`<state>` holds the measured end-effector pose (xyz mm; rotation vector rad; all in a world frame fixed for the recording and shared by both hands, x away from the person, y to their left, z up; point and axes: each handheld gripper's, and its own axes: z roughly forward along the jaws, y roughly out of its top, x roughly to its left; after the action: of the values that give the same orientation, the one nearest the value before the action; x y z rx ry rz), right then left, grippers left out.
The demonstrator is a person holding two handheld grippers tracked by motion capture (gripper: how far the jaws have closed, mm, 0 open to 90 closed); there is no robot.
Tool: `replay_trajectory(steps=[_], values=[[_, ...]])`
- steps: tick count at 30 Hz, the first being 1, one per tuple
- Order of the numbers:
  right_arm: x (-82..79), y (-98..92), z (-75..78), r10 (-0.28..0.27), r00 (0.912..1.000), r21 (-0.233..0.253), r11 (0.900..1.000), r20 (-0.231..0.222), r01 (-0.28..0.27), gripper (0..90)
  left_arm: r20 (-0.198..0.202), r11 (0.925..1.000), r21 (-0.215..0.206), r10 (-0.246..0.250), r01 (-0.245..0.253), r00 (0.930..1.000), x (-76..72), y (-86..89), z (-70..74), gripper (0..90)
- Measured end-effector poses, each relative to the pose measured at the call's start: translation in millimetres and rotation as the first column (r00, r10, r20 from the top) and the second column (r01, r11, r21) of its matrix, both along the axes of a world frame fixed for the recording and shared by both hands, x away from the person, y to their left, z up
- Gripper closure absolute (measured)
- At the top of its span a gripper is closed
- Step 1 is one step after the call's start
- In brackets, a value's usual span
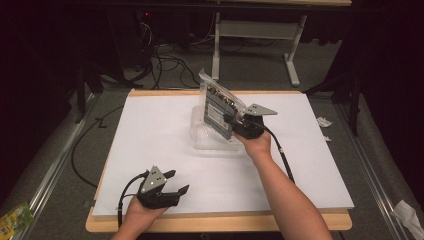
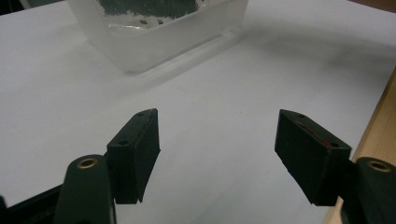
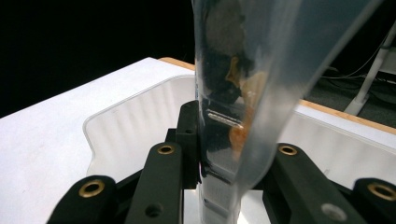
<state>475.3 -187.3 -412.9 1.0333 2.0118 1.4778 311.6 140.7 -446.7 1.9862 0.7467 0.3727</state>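
Note:
A clear plastic bag (image 1: 217, 107) with a dark circuit card inside stands tilted, its lower end in a clear plastic tray (image 1: 210, 144) at the middle back of the white board. My right gripper (image 1: 231, 120) is shut on the bag's right edge. In the right gripper view the jaws pinch the bag (image 3: 243, 84) upright at my right gripper (image 3: 224, 144), with the tray's rim (image 3: 126, 116) behind. My left gripper (image 1: 178, 181) rests open near the front left edge, holding nothing. From the left gripper view, my left gripper (image 2: 217, 140) faces the tray (image 2: 154, 46) across bare board.
The white board (image 1: 150, 140) lies on a wooden table (image 1: 220, 222). Cables (image 1: 165, 65) and a desk's white legs (image 1: 292, 60) are on the floor behind. Crumpled wrappers (image 1: 324, 122) lie to the right, and a green packet (image 1: 15, 217) at the front left.

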Motion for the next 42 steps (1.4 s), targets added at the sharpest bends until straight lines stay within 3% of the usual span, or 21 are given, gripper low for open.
replay_trajectory(steps=[13, 14, 20, 21, 22, 26, 29, 32, 42], values=[[2.1, -0.7, 3.1, -0.028, 0.9993, 0.010, 1.000, -0.025, 0.028, 71.6, 0.005, 0.9999, -0.003, 0.014, -0.014, 0.9999, 1.1, 2.0, 0.5, 31.4], [2.9, -1.2, 3.8, -0.031, 0.9991, 0.004, 1.000, -0.028, 0.031, 66.7, 0.006, 0.9999, -0.002, 0.014, -0.014, 0.9999, 1.1, 2.1, 0.5, 31.4], [4.5, -5.6, 6.5, -0.037, 0.9983, 0.020, 0.999, -0.046, 0.038, 56.6, 0.004, 0.9999, -0.004, 0.013, -0.013, 0.9999, 1.3, 3.0, 0.6, 31.4], [4.6, -7.1, 7.9, -0.033, 0.9985, 0.022, 0.999, -0.045, 0.034, 50.2, 0.003, 0.9999, -0.006, 0.014, -0.014, 0.9999, 1.5, 3.0, 0.5, 31.4], [4.6, -7.1, 7.9, -0.033, 0.9985, 0.022, 0.999, -0.045, 0.034, 50.2, 0.003, 0.9999, -0.006, 0.014, -0.014, 0.9999, 1.5, 3.0, 0.5, 31.4], [4.7, -10.1, 10.8, -0.024, 0.9987, 0.039, 0.999, -0.045, 0.026, 33.3, 0.004, 0.9999, -0.003, 0.014, -0.014, 0.9999, 1.8, 2.1, 0.3, 31.4], [3.7, -11.0, 12.4, -0.026, 0.9986, 0.036, 0.999, -0.046, 0.028, 26.2, 0.005, 0.9999, -0.002, 0.014, -0.014, 0.9999, 1.8, 2.1, 0.3, 31.4], [1.1, -12.5, 15.8, -0.048, 0.9979, 0.025, 0.999, -0.045, 0.049, 21.2, 0.007, 0.9999, -0.003, 0.016, -0.016, 0.9998, 2.0, 2.7, 0.4, 31.4], [-8.9, -29.2, 19.2, -0.079, 0.9943, 0.010, 0.997, -0.071, 0.080, 18.8, 0.007, 0.9999, -0.003, 0.014, -0.014, 0.9999, 2.2, 1.1, 0.0, 31.4]])
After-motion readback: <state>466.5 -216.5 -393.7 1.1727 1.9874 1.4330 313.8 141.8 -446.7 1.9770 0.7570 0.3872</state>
